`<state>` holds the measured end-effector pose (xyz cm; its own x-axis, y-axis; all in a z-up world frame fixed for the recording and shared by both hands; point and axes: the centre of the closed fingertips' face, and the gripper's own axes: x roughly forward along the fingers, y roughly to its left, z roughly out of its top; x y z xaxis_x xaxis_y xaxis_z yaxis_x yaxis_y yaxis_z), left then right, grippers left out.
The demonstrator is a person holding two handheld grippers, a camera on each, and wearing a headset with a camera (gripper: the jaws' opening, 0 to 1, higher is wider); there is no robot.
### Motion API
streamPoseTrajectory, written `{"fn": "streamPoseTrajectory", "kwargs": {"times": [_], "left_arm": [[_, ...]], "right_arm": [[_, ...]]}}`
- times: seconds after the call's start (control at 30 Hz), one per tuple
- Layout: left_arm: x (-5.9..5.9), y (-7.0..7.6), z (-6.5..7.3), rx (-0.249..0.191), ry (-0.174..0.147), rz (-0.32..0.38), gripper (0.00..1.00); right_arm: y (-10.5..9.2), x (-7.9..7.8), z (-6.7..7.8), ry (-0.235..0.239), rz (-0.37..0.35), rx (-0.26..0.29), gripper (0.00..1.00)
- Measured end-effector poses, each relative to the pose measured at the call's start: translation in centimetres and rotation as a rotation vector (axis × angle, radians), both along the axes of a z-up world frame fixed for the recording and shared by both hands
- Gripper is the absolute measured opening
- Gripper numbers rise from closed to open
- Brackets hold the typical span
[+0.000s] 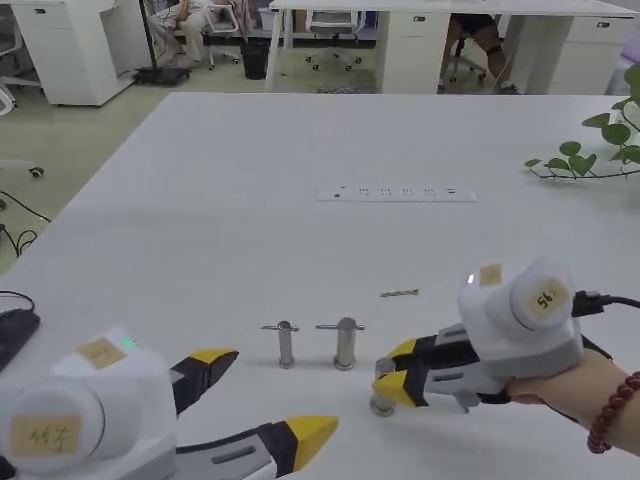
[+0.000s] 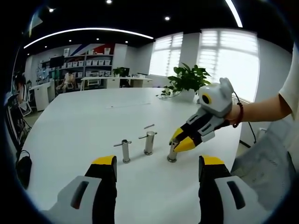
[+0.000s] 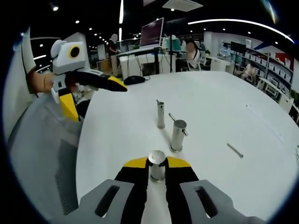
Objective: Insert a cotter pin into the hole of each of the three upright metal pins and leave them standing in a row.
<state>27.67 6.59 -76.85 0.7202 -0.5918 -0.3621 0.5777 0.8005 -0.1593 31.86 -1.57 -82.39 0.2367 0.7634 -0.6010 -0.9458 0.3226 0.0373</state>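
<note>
A wide white table (image 1: 400,140) carries the work. The left tool (image 1: 275,392) hovers low over it, jaws wide apart. The right tool (image 1: 392,372) is clamped on an upright bare metal pin (image 1: 381,402). Ahead of the right tool's tips stand the middle metal pin (image 1: 345,348) and, beyond it, the end metal pin (image 1: 286,345). Each has a fitted cotter pin (image 1: 328,326) crosswise through its top. A loose cotter pin (image 1: 399,293) lies flat, ahead and right of that tool.

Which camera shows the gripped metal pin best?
The right gripper view: the pin stands close between the fingers of the right gripper. The head view and left gripper view show it small, partly hidden.
</note>
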Motion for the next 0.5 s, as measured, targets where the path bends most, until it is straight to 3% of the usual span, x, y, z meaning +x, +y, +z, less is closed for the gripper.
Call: {"fn": "streamPoseTrajectory", "kwargs": {"times": [0.23, 0.33, 0.43, 0.5], "left_arm": [[0.1, 0.2, 0.0, 0.0, -0.001, 0.013, 0.72], [0.1, 0.3, -0.1, 0.004, 0.003, 0.017, 0.72], [0.1, 0.3, -0.1, 0.002, 0.004, 0.019, 0.72], [0.1, 0.3, -0.1, 0.001, 0.006, 0.021, 0.72]], "right_arm": [[0.0, 0.0, 0.0, -0.01, -0.013, 0.02, 0.14], [0.0, 0.1, -0.2, 0.023, -0.033, 0.04, 0.15], [-0.4, -0.1, -1.3, 0.044, -0.044, 0.015, 0.22], [-0.3, -0.3, -1.0, 0.054, -0.053, 0.049, 0.22]]}}
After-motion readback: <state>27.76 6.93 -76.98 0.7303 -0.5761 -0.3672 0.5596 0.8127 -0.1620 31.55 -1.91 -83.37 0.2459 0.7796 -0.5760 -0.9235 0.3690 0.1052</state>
